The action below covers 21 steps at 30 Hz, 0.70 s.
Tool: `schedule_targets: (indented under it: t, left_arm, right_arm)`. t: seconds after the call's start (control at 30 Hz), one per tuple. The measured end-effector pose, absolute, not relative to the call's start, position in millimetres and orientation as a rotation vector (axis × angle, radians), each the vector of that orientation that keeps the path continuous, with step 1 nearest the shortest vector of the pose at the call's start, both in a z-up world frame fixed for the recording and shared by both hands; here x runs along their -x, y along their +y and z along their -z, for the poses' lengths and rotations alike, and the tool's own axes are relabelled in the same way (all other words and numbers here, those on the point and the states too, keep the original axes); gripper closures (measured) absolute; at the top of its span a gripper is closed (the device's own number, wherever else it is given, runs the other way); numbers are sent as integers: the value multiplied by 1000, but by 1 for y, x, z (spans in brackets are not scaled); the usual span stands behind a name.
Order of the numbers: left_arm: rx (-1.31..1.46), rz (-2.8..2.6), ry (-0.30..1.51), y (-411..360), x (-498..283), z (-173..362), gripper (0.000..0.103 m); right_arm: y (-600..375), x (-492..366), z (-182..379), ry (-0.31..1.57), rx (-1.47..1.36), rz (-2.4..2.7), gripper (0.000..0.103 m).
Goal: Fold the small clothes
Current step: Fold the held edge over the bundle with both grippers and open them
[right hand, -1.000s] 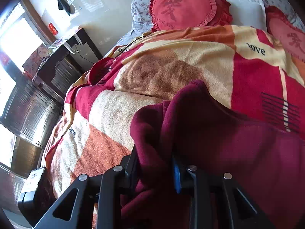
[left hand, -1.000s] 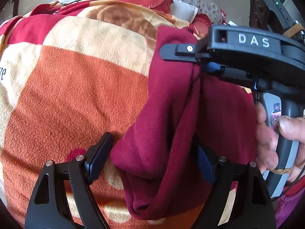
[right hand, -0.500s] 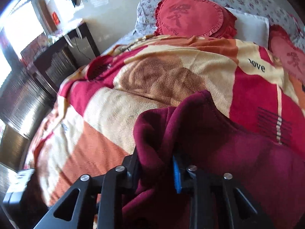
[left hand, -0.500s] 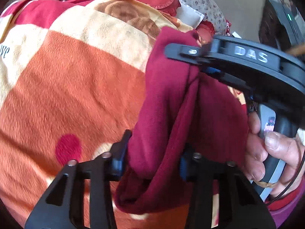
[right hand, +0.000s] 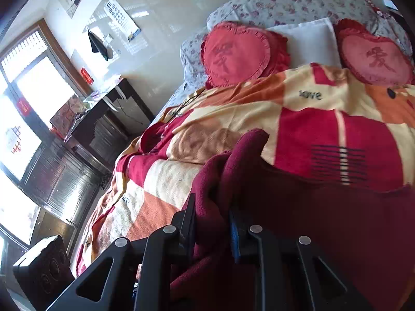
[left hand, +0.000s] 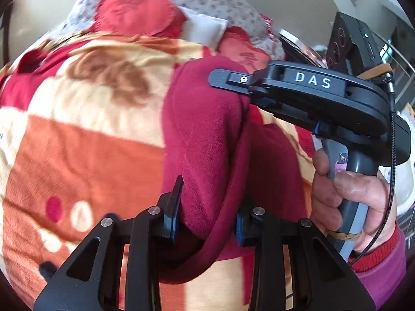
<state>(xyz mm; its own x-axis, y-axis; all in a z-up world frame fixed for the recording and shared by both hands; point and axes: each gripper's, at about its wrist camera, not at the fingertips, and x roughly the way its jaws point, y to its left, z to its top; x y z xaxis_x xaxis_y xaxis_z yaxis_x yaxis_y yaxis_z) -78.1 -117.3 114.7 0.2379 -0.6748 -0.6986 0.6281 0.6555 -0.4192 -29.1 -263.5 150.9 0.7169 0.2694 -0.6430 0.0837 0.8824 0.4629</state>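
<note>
Above the bed, a maroon garment [left hand: 207, 140] is gripped by the left claw [left hand: 206, 215], whose jaws are closed on a thick fold, the pads pressed into the fleece on both sides. To the right and farther off, another bunch of the same cloth is clamped by the right claw [left hand: 246, 88], held by a hand [left hand: 347, 202]. In the right wrist view the right claw [right hand: 211, 220] is seen pinched narrowly on a gathered ridge. The garment is lifted between both claws over a patchwork blanket [right hand: 298, 119]. Heart-shaped cushions [right hand: 238, 54] are propped at the far end, and a dark cabinet [right hand: 103, 124] is seen at the left.
</note>
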Motion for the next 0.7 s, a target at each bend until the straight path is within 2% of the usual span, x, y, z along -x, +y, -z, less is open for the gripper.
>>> schedule_targets:
  t: [0.37, 0.7]
  left_arm:
    - [-100, 1049, 950, -238, 123, -132, 73]
    - [-189, 1057, 1002, -306, 153, -96, 73]
  right_arm:
    - [-362, 108, -172, 692, -513, -8, 86]
    - [-438, 156, -128, 730, -543, 116, 87]
